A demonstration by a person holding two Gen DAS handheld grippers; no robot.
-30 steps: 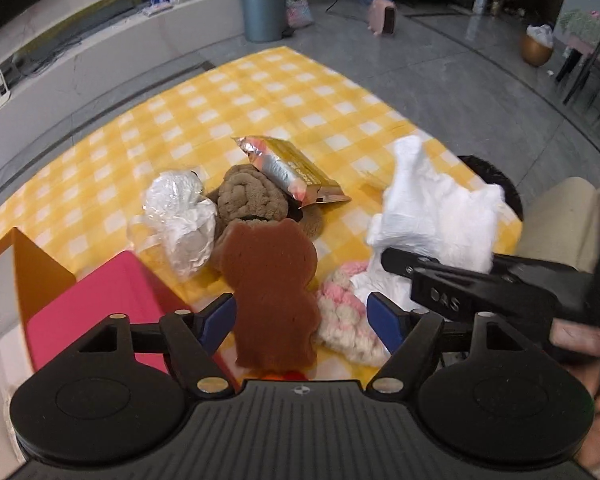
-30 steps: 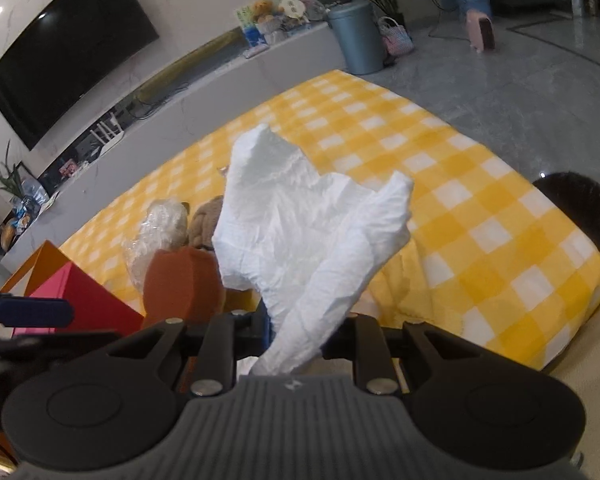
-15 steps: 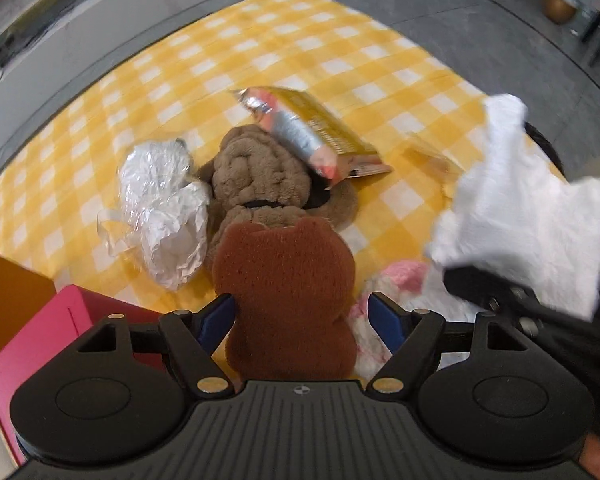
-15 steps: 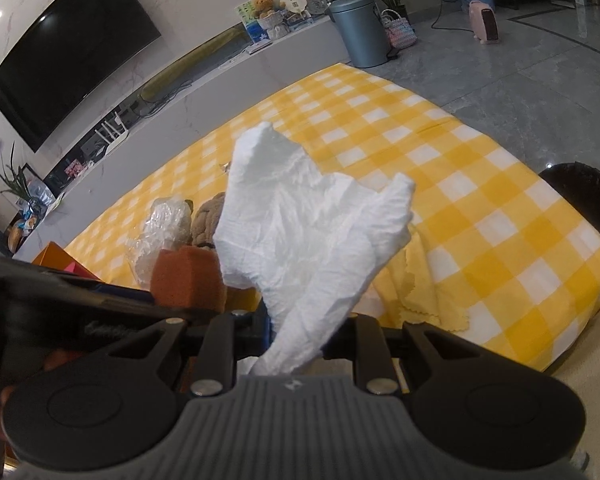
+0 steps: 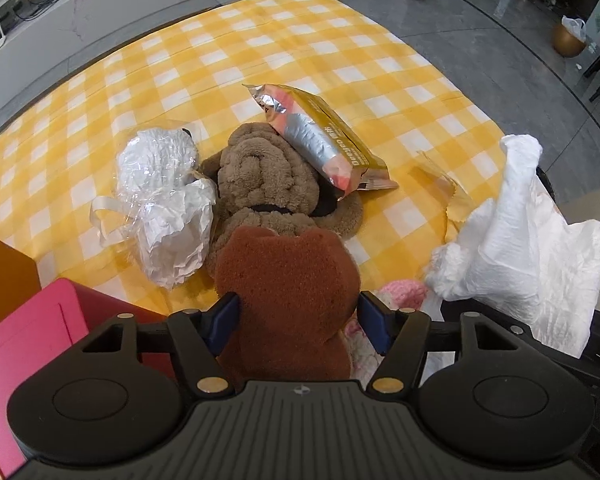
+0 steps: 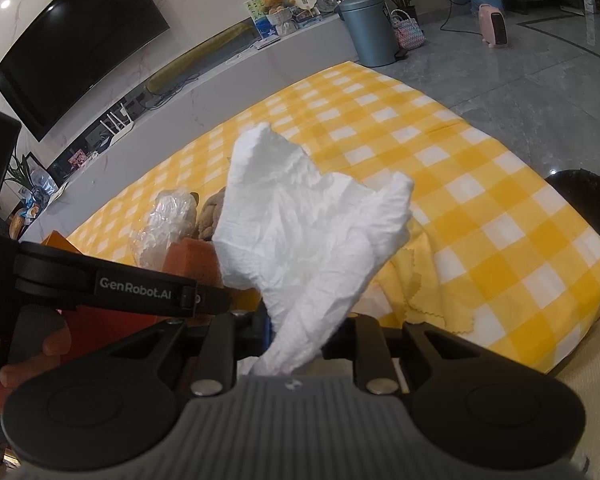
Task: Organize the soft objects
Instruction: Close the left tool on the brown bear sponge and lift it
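At lower centre, the left gripper (image 5: 298, 322) is closing around the brown bear-shaped sponge (image 5: 288, 280), pending firm grip before lifting, while the right gripper (image 6: 300, 336) is clamping the white cloth (image 6: 312, 232).

Your brown bear-shaped sponge (image 5: 286, 280) stands upright at the near edge of the surface (image 5: 180, 60), leaning against a tan plush dog (image 5: 268, 176) that lies just behind it with a foil snack packet (image 5: 320, 136) propped across its head. Left of the dog sits a crumpled clear-and-white bag (image 5: 164, 200). To the right, your crumpled white cloth (image 6: 312, 232) hangs raised above a pink-and-white knit piece (image 5: 400, 296).
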